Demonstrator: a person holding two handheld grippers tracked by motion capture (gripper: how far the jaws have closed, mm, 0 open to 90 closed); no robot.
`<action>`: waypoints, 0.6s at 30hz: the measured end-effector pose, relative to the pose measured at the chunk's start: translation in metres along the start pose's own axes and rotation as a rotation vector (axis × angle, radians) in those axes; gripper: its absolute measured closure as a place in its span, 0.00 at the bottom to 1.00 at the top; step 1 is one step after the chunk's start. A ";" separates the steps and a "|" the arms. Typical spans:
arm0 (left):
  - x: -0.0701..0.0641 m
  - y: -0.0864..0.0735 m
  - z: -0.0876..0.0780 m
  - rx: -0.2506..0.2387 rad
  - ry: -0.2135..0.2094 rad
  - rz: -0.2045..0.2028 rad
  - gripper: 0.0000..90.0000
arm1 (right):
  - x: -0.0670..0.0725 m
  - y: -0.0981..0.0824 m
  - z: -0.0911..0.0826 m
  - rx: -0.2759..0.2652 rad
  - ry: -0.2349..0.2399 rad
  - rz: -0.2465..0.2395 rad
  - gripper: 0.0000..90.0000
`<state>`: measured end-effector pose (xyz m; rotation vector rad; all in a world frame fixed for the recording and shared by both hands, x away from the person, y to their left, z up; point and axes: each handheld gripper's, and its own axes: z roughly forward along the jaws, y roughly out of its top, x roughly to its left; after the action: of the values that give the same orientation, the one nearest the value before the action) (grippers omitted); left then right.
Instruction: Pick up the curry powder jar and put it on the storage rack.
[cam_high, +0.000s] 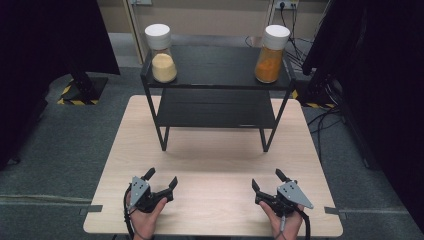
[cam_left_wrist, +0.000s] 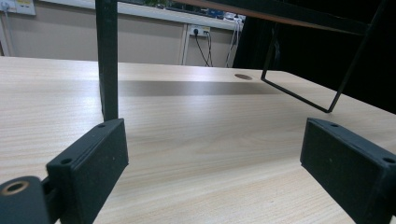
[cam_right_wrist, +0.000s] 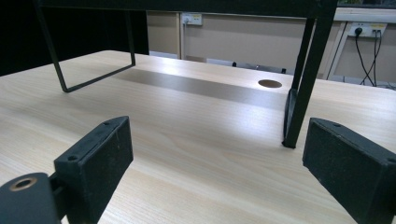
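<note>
Both grippers idle near the table's front edge, L gripper (cam_high: 161, 182) and R gripper (cam_high: 267, 180), jaws spread, empty. I see two upright jars atop the rack (cam_high: 216, 70): pale jar (cam_high: 161, 47) at L end, nearer L; orange jar (cam_high: 271, 48) at R end, nearer R.

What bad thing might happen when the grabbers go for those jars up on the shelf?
Both jars stand near the front corners of the rack's top shelf. A nudge from the left gripper might tip the pale-powder jar off; the right gripper might do the same to the orange-powder jar. Either gripper could also bump the rack's thin legs while reaching up.
</note>
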<state>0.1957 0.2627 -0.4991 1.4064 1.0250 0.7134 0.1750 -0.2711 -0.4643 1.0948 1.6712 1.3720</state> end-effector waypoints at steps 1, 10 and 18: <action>0.000 0.000 0.000 0.000 0.000 0.000 0.07 | 0.000 -0.001 0.000 0.000 -0.003 -0.001 0.10; -0.001 0.000 0.000 -0.002 0.001 0.004 0.07 | 0.000 -0.009 -0.002 0.002 -0.015 -0.007 0.10; -0.001 0.000 0.000 -0.001 0.001 0.005 0.07 | 0.002 -0.011 -0.001 0.001 -0.020 -0.016 0.10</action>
<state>0.1954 0.2622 -0.4993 1.4080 1.0217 0.7178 0.1712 -0.2706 -0.4752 1.0899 1.6629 1.3461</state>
